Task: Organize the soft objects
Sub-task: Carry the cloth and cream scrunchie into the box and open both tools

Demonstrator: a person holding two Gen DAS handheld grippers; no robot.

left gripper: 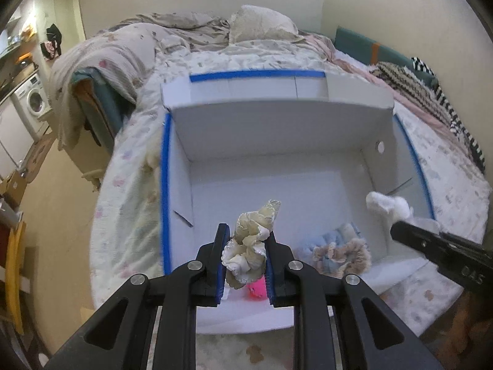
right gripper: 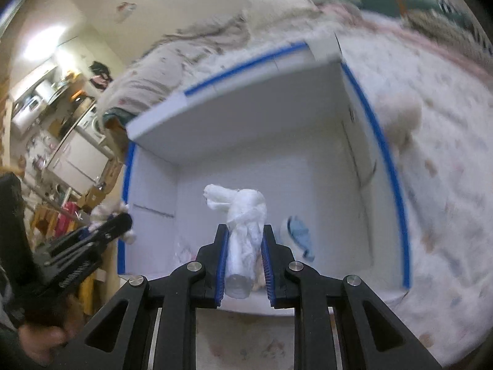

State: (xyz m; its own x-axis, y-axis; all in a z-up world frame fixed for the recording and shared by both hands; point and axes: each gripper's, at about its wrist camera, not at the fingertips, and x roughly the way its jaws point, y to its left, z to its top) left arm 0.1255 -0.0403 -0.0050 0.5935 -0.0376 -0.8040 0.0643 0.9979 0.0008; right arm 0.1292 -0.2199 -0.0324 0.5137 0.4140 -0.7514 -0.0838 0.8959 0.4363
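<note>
Left gripper (left gripper: 245, 257) is clamped on a cream ruffled scrunchie (left gripper: 250, 242), blue pads pressed to both its sides. The scrunchie's long axis runs along the fingers; its far end pokes out past the fingertips, tilted slightly right, over the open white box (left gripper: 277, 129). Box sits on a bed with a floral quilt (left gripper: 129, 203); blue tape (left gripper: 165, 185) lines its rim. Inside the box, near right corner: a blue-and-tan ruffled scrunchie (left gripper: 340, 251) lying flat on the floor. A bit of a pink item (left gripper: 257, 289) shows below the held scrunchie, between the fingers; whether it rests on the box floor cannot be told. Right gripper (right gripper: 245, 260) is closed on a white fluffy cloth roll (right gripper: 243, 237), long axis also along the fingers, far end splaying left and right beyond the tips, above the box interior. In the left wrist view that gripper enters from the right edge, its white bundle over the box's right wall. A light blue soft item (right gripper: 300, 236) lies just right of the right gripper, against the box floor. Washing machine (left gripper: 35, 100) stands far left.
</note>
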